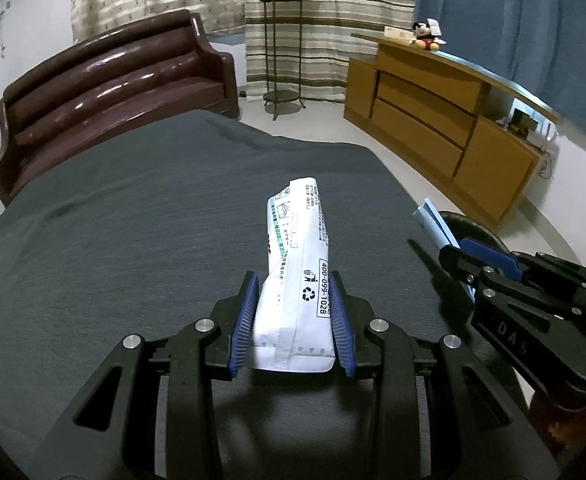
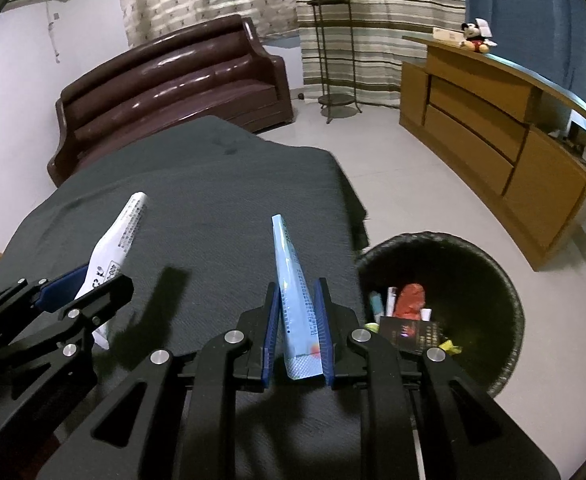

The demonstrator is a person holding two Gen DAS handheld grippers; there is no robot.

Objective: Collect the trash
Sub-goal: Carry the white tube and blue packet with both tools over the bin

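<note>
Over the dark-covered counter [image 2: 213, 200] | left tool [image 1: 293, 320] clamps white wrapper [image 1: 297, 256] | right tool [image 2: 299, 320] pinches blue sachet [image 2: 293, 280] | bin [image 2: 505, 292] sits low on the right, on the floor beside the counter | advice: carry each past rim, centre over opening, then release; right first, it's nearer.

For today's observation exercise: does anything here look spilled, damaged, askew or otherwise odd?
Nothing stands out. The left gripper holds a white wrapper, the right gripper a light blue wrapper, both above the dark tablecloth. The black bin stands upright on the floor, its trash inside.
</note>
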